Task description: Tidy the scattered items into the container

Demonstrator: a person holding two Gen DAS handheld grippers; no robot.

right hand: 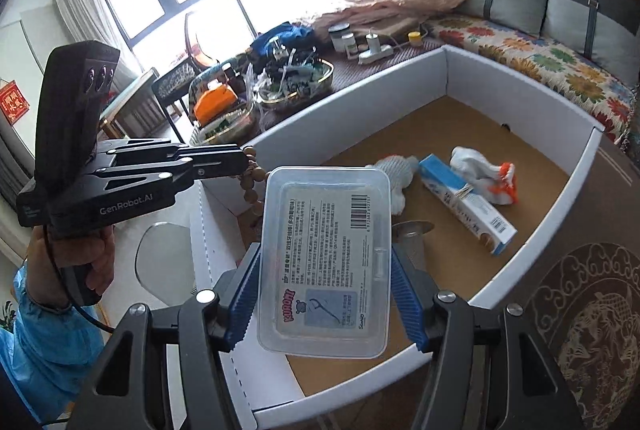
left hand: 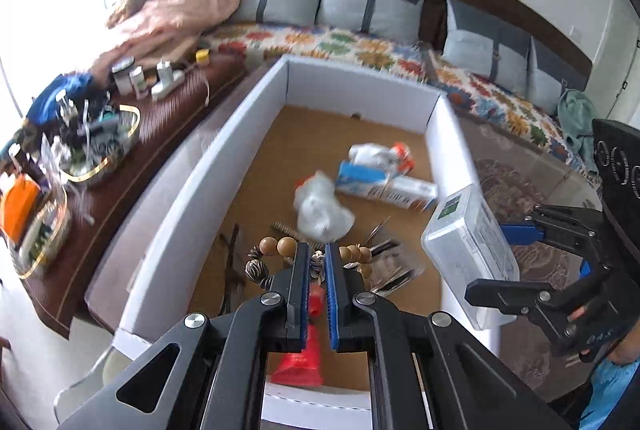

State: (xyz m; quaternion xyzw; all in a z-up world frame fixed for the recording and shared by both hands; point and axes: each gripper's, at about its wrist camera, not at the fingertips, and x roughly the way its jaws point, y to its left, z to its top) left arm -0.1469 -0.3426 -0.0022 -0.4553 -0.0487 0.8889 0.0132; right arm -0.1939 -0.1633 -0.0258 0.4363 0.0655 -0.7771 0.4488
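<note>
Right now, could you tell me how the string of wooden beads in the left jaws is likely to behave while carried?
The bead string will probably hang floppy, since its loops droop on both sides of the left gripper. It may swing and snag the cardboard box wall. The round beads look smooth, so they might slip.

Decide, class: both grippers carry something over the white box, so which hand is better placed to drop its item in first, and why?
Probably the left. The left gripper, shut on the bead bracelet, hangs well inside the white box. The right gripper holds the clear plastic case nearer the box's wall.
</note>
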